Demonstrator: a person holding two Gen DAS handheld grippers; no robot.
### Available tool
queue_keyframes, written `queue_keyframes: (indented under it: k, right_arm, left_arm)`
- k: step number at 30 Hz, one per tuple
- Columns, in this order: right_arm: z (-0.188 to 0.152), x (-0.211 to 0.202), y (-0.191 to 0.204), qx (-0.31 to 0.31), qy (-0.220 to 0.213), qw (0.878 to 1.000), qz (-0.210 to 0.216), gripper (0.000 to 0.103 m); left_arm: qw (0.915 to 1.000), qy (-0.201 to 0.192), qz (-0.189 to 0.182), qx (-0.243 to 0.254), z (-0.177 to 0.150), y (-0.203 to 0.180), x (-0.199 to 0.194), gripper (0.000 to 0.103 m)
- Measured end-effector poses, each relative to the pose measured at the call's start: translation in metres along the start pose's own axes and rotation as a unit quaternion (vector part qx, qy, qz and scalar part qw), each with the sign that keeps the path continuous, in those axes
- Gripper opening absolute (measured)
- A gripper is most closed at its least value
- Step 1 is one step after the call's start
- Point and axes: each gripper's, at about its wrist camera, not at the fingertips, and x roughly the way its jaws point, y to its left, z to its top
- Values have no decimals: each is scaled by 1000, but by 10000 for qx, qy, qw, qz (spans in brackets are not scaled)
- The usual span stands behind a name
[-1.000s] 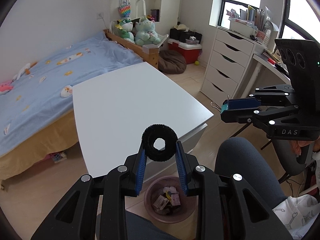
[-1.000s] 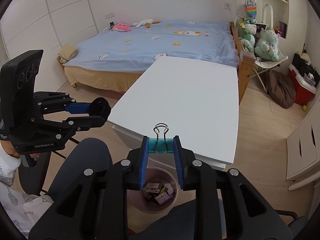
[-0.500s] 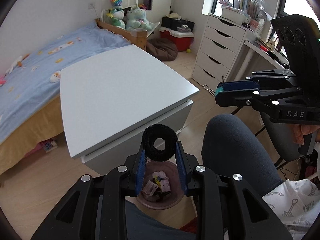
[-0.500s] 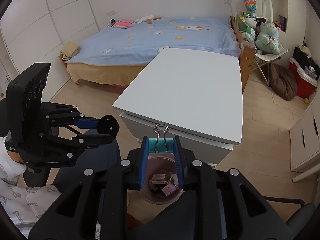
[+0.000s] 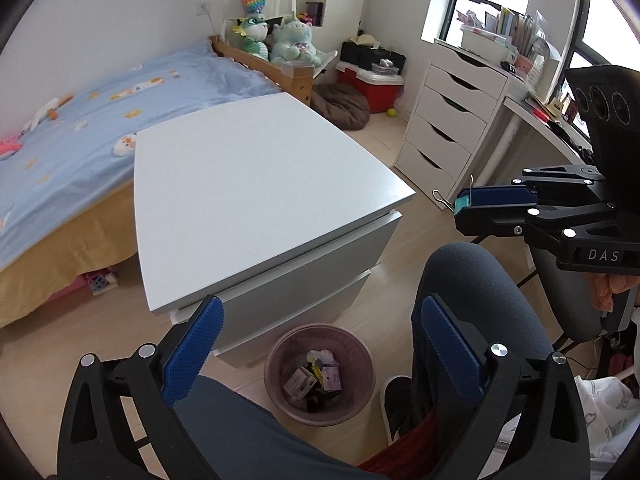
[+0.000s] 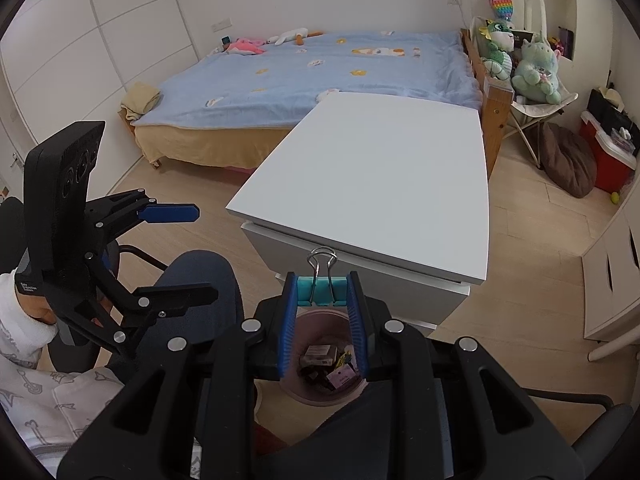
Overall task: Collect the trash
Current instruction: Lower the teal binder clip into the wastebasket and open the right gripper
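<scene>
From the left wrist we see our left claw [image 5: 316, 344] spread wide with nothing between its pads; half a second ago it pinched a black fuzzy ring, which is gone from it now. Below sits the pink trash bin [image 5: 362, 354] on the floor, in front of the white bench [image 5: 256, 176].

From the right wrist, our right claw [image 6: 322, 304] still pinches the teal binder clip [image 6: 322, 290] above the bin [image 6: 298, 394], as before.

One binder clip [image 6: 322, 290], perhaps five bin scraps [image 5: 312, 376].
</scene>
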Motion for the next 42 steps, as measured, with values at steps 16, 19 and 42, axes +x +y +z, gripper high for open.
queue_keyframes:
  k: [16, 19, 42]
  right_arm:
    - [-3, 7, 6, -35, 82, 9999, 55, 24]
    - [-3, 11, 11, -79, 118, 9998, 105, 24]
    - [6, 28, 27, -222, 152, 9991, 330, 91]
  left_arm:
    - [9990, -222, 214, -332, -7, 17, -18, 95]
    - [9985, -236, 256, -419, -11, 23, -22, 95]
    - [9964, -284, 377, -699, -20, 44, -31, 95]
